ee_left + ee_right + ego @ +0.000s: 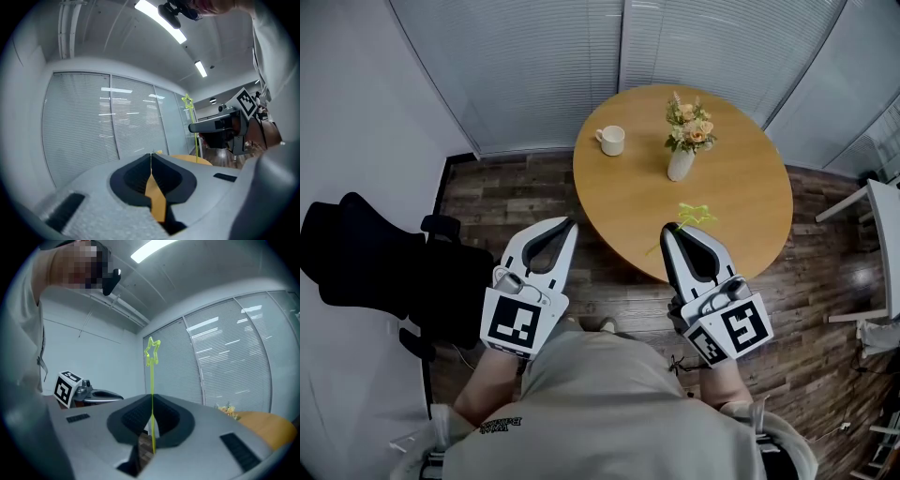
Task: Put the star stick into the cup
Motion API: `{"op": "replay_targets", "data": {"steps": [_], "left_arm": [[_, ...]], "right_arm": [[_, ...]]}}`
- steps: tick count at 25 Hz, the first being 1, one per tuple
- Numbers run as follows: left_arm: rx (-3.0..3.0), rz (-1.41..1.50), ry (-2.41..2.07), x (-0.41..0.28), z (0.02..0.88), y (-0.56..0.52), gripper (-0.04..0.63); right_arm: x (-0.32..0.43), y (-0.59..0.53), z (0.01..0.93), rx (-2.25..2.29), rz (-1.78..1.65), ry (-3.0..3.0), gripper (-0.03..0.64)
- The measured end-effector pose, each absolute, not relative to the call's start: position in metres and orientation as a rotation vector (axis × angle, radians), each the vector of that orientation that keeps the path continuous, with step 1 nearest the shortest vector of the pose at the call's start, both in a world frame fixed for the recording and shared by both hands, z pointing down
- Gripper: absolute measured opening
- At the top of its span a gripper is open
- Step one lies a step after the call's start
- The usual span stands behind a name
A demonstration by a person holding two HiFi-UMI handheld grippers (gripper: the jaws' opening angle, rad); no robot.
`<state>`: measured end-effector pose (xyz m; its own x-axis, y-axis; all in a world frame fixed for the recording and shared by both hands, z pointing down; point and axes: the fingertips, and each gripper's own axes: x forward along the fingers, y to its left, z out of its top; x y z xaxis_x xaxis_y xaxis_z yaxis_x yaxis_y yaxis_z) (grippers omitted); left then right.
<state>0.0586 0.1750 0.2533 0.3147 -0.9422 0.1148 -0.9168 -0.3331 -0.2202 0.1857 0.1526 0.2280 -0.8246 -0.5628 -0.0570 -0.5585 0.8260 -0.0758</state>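
Observation:
The yellow-green star stick [694, 215] rises from the tip of my right gripper [667, 228], which is shut on its thin stem just above the near edge of the round wooden table [741, 216]. In the right gripper view the star stick [151, 352] stands upright between the closed jaws of the right gripper [152, 397]. A white cup [611, 140] sits at the table's far left, well away from both grippers. My left gripper [572, 222] hangs shut and empty beside the table's left edge. The left gripper view shows the left gripper [151, 154] with its jaws together, and the star stick [188, 101] to the right.
A white vase with flowers [682, 148] stands near the table's middle, between the cup and the stick. A black office chair [366, 253] is on the floor at left. White furniture [881, 253] stands at right. Blinds cover the far walls.

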Motion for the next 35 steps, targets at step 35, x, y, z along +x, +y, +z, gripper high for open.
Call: {"op": "replay_targets", "data": {"steps": [35], "left_arm": [[-2.504,-0.321,1.735,0.013,0.285,0.089,0.023]], "right_arm": [[0.130,0.069,0.269,-0.860,-0.161,2.971,0.032]]}}
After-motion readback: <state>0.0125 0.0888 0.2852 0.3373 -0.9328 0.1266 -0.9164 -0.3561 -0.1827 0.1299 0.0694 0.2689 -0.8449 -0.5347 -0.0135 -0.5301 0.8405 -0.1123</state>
